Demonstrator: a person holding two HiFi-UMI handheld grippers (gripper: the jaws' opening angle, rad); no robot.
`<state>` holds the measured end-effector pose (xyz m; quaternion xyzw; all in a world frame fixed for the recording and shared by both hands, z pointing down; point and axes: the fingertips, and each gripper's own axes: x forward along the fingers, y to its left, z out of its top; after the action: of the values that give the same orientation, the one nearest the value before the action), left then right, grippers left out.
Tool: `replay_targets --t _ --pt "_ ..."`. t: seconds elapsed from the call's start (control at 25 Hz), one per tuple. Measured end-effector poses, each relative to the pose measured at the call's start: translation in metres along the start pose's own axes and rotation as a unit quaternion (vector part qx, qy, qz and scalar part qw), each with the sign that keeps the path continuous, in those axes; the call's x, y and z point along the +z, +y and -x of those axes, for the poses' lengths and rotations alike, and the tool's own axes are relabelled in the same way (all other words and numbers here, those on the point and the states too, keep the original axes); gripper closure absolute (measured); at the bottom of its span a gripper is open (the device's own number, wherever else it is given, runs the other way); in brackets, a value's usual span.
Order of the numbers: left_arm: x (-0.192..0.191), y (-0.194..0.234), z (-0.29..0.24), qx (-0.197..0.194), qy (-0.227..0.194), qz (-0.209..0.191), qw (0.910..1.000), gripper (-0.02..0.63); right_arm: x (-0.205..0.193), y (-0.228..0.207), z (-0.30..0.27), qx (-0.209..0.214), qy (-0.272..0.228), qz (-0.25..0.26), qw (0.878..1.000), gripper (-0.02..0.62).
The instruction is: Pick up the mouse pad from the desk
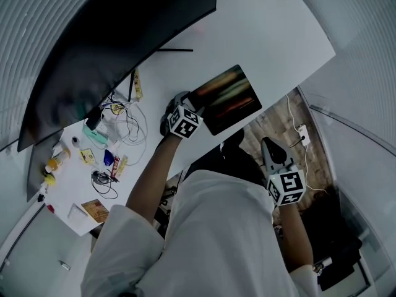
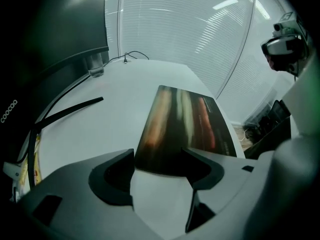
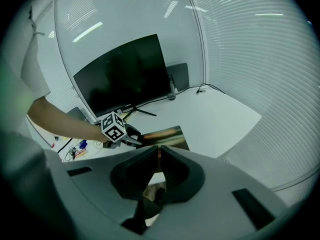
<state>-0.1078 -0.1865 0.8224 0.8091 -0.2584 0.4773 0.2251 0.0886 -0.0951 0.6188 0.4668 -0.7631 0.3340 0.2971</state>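
The mouse pad (image 1: 230,98) is a dark rectangle with red and orange streaks, lying flat on the white desk (image 1: 272,36) near its front edge. My left gripper (image 1: 193,104) sits at the pad's left end. In the left gripper view its jaws (image 2: 158,156) stand open, one on each side of the pad's (image 2: 185,124) near edge, with the pads not pressing on it. My right gripper (image 1: 267,144) hangs off the desk over the floor. Its jaws (image 3: 158,151) are shut with nothing between them, and the pad (image 3: 162,134) lies beyond them.
A large dark monitor (image 1: 111,48) stands at the desk's back left, its stand leg (image 2: 70,109) reaching toward the pad. Cables and several small items (image 1: 105,147) clutter the desk's left part. A power strip (image 1: 302,132) lies on the floor by the desk's right edge.
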Motion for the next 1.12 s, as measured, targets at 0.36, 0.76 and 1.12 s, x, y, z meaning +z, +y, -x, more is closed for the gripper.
replay_targets --t 0.36,0.76,1.12 --pt "0.002 -0.012 0.003 0.000 -0.012 0.004 0.9999 0.430 -0.004 0.001 0.003 -0.007 0.002 0.001 1.000 0.555" --pt "0.017 -0.029 0.019 -0.027 -0.047 0.033 0.9980 0.560 -0.001 -0.001 0.010 -0.021 -0.015 0.004 1.000 0.555" --pt "0.045 -0.056 0.065 -0.066 -0.107 0.047 0.9910 0.568 0.006 0.008 0.020 -0.023 -0.042 0.017 0.999 0.555"
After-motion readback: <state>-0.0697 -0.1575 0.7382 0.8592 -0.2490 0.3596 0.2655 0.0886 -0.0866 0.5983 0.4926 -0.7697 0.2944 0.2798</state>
